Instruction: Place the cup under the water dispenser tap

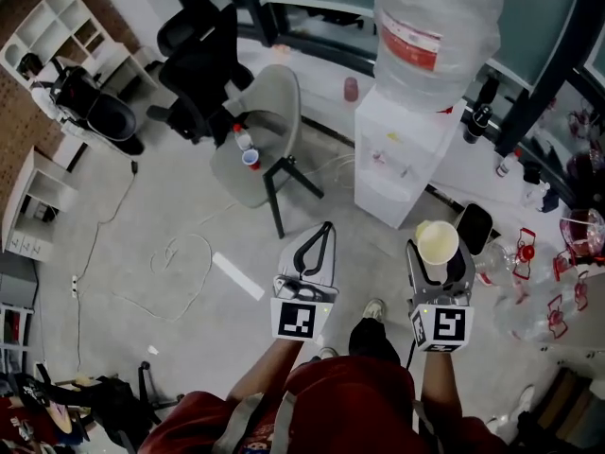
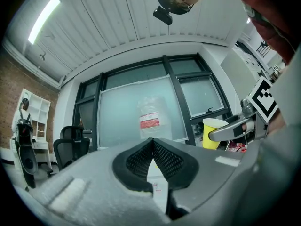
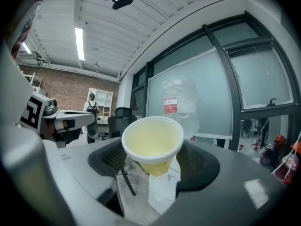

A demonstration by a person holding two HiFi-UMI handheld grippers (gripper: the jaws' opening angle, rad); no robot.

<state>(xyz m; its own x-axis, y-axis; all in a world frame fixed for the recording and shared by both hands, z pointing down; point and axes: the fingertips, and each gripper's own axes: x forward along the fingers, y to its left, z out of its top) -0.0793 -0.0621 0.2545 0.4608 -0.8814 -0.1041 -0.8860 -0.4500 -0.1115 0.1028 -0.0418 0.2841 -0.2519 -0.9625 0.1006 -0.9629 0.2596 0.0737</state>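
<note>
A yellow paper cup (image 1: 437, 242) stands upright between the jaws of my right gripper (image 1: 438, 250), which is shut on it. In the right gripper view the cup (image 3: 153, 145) fills the middle, empty and mouth up. The white water dispenser (image 1: 397, 154) stands ahead on the floor, a short way off, with a large plastic-wrapped bottle (image 1: 430, 31) on top. The dispenser (image 3: 164, 189) shows behind and below the cup. My left gripper (image 1: 318, 246) is level beside the right one, shut with nothing in it; its fingertips meet (image 2: 153, 142). The left gripper view shows the cup (image 2: 212, 133) at the right.
A grey chair (image 1: 269, 121) carrying a small bottle and cup stands left of the dispenser, with a black office chair (image 1: 198, 60) behind it. Cables trail over the floor (image 1: 180, 253). Several clear bottles with red caps (image 1: 539, 282) lie at the right. A glass wall (image 2: 136, 112) backs the dispenser.
</note>
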